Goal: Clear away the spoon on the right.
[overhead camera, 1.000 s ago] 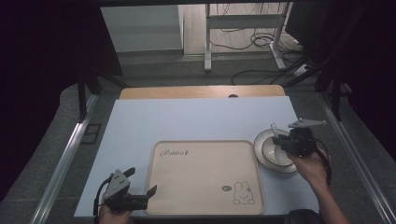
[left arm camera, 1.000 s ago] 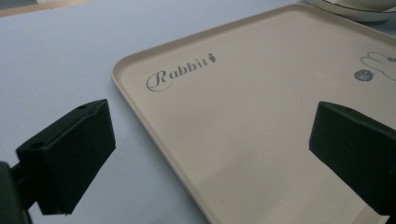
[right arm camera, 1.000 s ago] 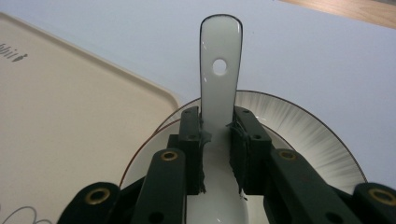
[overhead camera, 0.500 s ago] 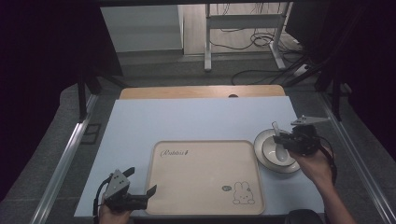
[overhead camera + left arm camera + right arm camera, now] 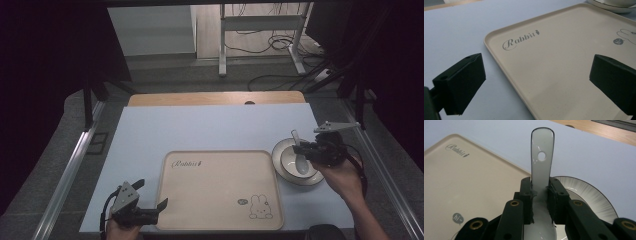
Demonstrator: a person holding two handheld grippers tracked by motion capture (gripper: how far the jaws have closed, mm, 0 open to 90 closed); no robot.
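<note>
White ceramic spoon (image 5: 542, 165) sits clamped by its handle in my right gripper (image 5: 541, 202), its scoop down in the bowl (image 5: 295, 162) on the striped plate (image 5: 320, 177) just right of the beige tray (image 5: 220, 190). My left gripper (image 5: 150, 207) hangs spread wide over the tray's near-left corner, gripping nothing, above the pale blue table (image 5: 200, 130).

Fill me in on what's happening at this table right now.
A person works with a gripper in each hand. The right gripper is shut on the handle of a white spoon, whose scoop sits in a bowl on a plate right of a beige tray. The left gripper is open at the tray's near left corner, holding nothing. The tray has nothing on it.
</note>
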